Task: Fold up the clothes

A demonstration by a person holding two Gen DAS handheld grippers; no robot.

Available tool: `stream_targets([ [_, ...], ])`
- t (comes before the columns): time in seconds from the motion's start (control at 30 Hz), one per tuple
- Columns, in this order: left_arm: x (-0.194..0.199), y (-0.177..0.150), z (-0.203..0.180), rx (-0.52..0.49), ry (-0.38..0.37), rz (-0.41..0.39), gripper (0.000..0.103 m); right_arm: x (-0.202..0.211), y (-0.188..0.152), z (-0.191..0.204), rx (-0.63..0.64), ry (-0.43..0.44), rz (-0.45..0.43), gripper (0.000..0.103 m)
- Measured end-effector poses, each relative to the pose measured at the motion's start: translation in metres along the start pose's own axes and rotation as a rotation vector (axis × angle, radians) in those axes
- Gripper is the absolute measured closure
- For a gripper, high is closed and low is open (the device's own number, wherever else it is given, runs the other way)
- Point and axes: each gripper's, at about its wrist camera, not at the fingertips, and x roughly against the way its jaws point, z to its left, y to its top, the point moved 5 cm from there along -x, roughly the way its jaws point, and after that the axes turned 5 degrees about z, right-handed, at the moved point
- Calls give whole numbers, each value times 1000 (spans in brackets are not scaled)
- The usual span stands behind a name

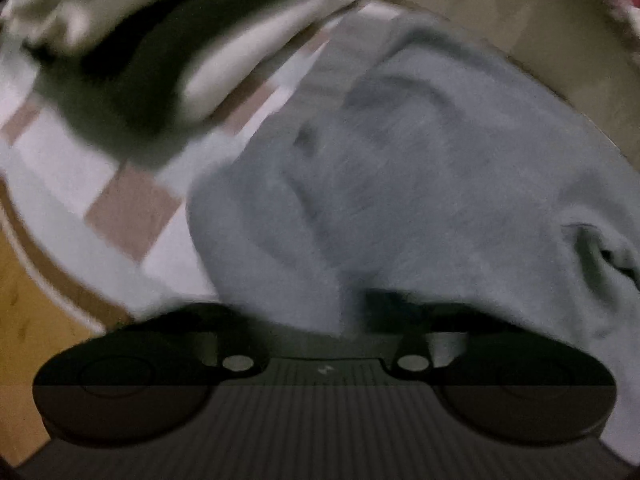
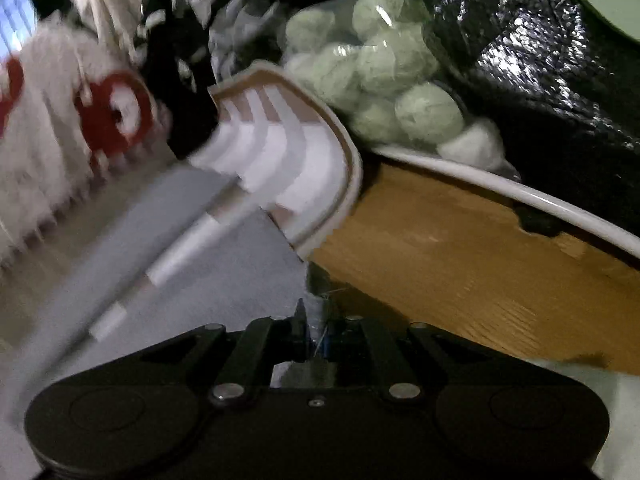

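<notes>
Wooden flooring (image 2: 460,248) and a checked mat (image 1: 132,208) frame the scene. Nearest, the right gripper (image 2: 312,336) is clamped shut on an edge of the grey garment (image 1: 400,168); the left gripper (image 1: 340,320), fingers buried under that cloth, is also closed. Farther off lie a dark garment (image 1: 132,80) and bagged green balls (image 2: 380,64).

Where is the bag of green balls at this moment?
In the right wrist view the bag of green balls is in the upper middle, beside the shiny black bag on its right and just above the white rim bordering the wooden floor.
</notes>
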Motion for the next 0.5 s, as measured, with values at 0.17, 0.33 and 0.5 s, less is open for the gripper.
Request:
stream_targets([
  [0.17, 90, -6, -3, -47, 24, -267, 98, 43, 40, 24, 36, 111, -62, 97],
  [0.33, 126, -19, 15, 11, -21, -272, 97, 69, 58, 17, -12, 116, -84, 97],
  [0.5, 114, -35, 34, 60, -96, -135, 97, 80, 53, -7, -67, 116, -69, 97],
])
